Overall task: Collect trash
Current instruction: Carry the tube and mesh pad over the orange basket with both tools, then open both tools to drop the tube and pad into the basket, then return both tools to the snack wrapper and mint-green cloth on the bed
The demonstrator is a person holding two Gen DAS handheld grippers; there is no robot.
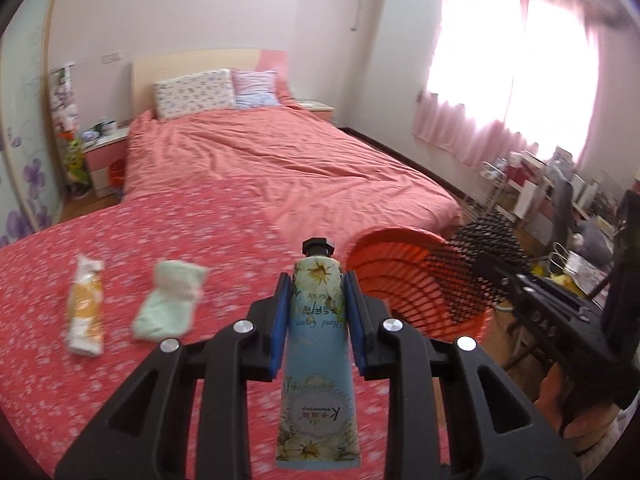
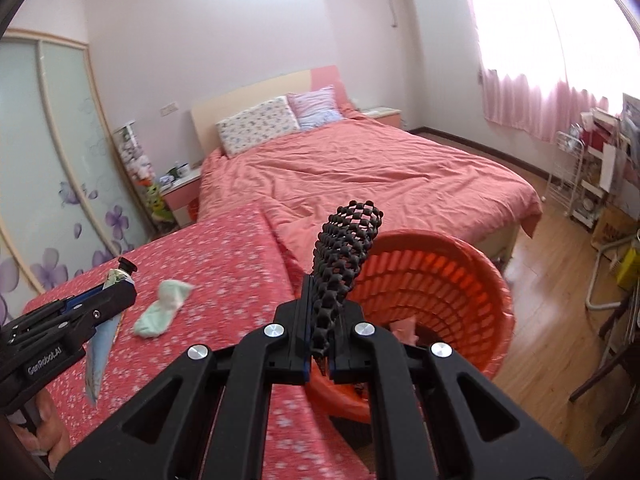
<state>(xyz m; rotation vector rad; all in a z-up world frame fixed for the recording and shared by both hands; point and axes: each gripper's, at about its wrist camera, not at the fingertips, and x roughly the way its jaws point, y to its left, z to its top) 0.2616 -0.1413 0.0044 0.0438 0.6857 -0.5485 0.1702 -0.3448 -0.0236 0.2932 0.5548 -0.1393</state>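
My left gripper (image 1: 318, 312) is shut on a floral hand cream tube (image 1: 318, 364) with a black cap, held above the red flowered cloth (image 1: 168, 240). It also shows in the right wrist view (image 2: 114, 296). My right gripper (image 2: 320, 344) is shut on a black mesh sleeve (image 2: 344, 256), held over the rim of the orange slatted basket (image 2: 472, 280). The basket also shows in the left wrist view (image 1: 400, 276), right of the tube. A crumpled pale green tissue (image 1: 170, 300) and an orange-and-white snack wrapper (image 1: 85, 306) lie on the cloth.
A bed (image 1: 280, 160) with a salmon cover lies behind the cloth-covered surface. A wire rack (image 2: 568, 176) and cluttered shelves stand at the right by the pink curtains. Something pink (image 2: 404, 328) lies inside the basket. Wooden floor (image 2: 560, 320) lies to the right.
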